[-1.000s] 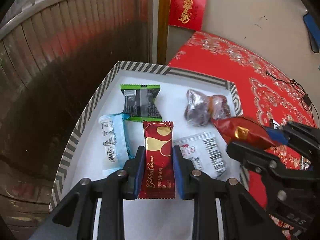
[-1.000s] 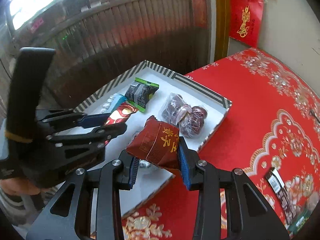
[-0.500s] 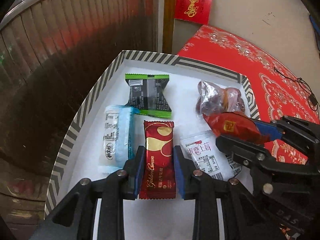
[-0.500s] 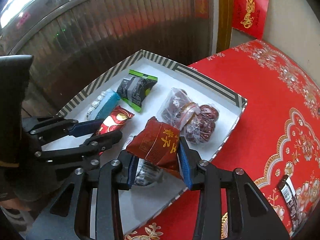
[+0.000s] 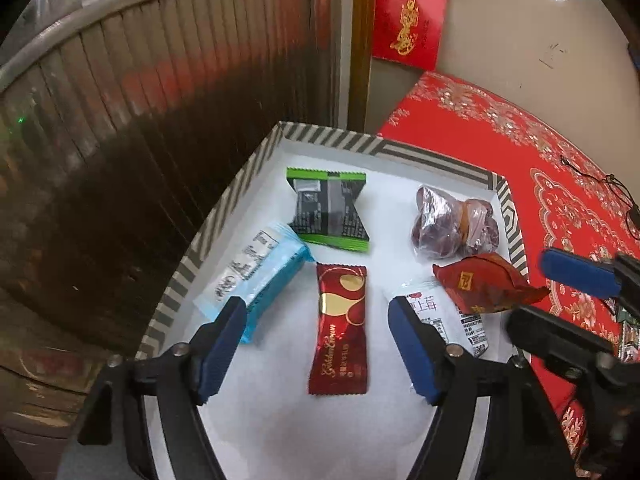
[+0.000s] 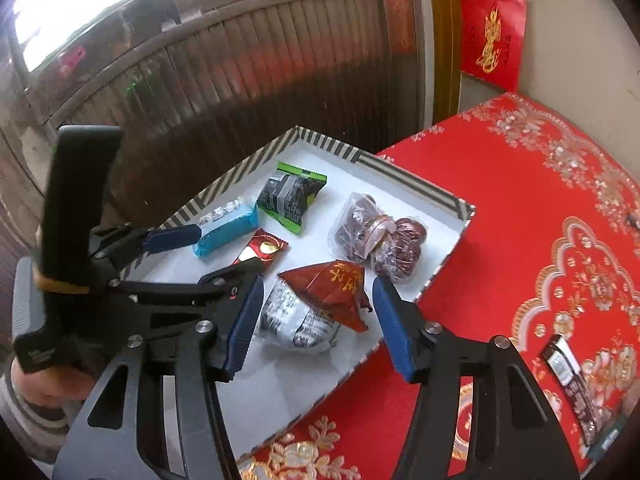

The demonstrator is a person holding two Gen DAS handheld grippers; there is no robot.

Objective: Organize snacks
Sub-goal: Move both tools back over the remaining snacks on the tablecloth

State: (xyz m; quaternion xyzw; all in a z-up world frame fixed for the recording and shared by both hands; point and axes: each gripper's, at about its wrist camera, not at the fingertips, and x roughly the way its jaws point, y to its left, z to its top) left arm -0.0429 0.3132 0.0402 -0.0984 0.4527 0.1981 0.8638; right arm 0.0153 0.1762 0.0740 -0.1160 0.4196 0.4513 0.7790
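A white tray with a striped rim holds several snacks. My left gripper is open, with a red Golden Crown bar lying flat on the tray between its fingers. My right gripper is open above a dark red packet, which rests on a white printed packet. Also in the tray are a blue packet, a green-edged black packet and a clear bag of dark sweets.
The tray sits at the edge of a table under a red patterned cloth. A dark snack bar lies on the cloth at the right. A dark slatted wall stands behind the tray.
Both grippers have opened. The left let go of the Golden Crown bar onto the tray; the right let go of the dark red packet, which now lies on the white packet.
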